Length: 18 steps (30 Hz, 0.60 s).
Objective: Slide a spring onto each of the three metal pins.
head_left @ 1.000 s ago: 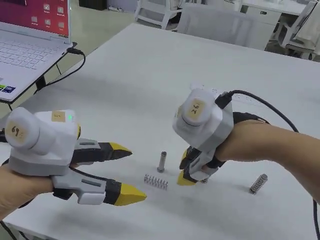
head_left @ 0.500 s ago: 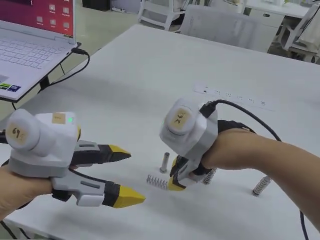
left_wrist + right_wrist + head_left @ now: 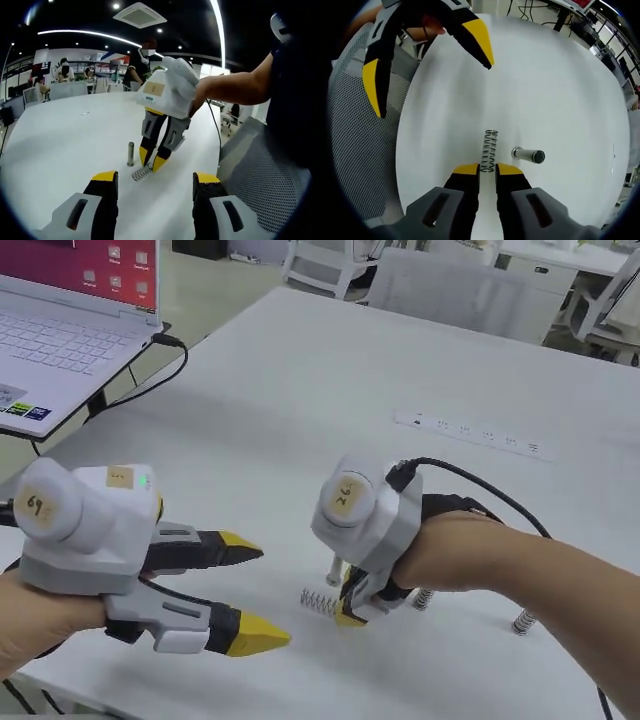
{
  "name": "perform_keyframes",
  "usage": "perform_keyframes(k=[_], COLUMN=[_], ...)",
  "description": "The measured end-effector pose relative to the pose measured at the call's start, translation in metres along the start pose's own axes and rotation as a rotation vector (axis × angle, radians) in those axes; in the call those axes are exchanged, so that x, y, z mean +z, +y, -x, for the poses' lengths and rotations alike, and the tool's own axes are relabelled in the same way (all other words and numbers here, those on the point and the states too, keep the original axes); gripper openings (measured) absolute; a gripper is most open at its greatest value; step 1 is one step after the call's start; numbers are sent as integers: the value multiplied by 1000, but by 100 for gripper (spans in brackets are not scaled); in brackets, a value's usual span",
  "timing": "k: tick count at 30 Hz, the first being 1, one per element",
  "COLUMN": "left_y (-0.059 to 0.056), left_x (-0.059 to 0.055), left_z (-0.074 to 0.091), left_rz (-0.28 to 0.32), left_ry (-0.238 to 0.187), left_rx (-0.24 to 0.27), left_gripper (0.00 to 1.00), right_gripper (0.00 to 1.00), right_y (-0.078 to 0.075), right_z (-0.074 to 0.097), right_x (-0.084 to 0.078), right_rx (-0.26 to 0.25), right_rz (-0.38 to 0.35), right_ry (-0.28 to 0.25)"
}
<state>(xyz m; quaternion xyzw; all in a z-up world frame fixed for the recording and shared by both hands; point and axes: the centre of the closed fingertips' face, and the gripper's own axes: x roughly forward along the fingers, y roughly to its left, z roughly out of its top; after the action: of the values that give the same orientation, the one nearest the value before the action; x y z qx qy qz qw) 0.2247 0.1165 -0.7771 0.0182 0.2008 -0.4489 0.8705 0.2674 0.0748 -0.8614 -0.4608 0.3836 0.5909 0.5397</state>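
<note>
A loose spring [image 3: 316,602] [image 3: 490,147] lies flat on the white table [image 3: 300,400] beside a bare upright metal pin [image 3: 529,155] [image 3: 130,153]. My right gripper [image 3: 350,612] [image 3: 488,170] points down at the spring's near end, its yellow-tipped jaws drawn in against that end. Right of it, two springs [image 3: 423,597] [image 3: 522,621] stand upright, each apparently on a pin. My left gripper [image 3: 250,590] [image 3: 155,177] hovers open to the left, holding nothing. The left gripper view shows the right gripper [image 3: 151,160] over the spring [image 3: 141,172].
An open laptop [image 3: 60,340] with a black cable [image 3: 140,380] sits at the far left. A white power strip [image 3: 470,430] lies across the far table. Office chairs stand behind. The table's front edge runs just below the left gripper.
My right gripper has moved left, away from the spring standing on a pin, and come down onto the end of the lying spring. The left gripper has stayed put.
</note>
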Motion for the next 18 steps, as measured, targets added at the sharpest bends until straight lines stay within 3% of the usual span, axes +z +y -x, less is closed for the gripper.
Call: perform_keyframes(k=[18], left_y=[-1], left_x=[-1], left_z=[-2], left_rz=[-2], left_ry=[8], left_rx=[-7], left_gripper=[53], right_gripper=[8], right_y=[2], right_z=[1], right_x=[1], right_rx=[-14], right_rz=[-8], right_ry=[-10])
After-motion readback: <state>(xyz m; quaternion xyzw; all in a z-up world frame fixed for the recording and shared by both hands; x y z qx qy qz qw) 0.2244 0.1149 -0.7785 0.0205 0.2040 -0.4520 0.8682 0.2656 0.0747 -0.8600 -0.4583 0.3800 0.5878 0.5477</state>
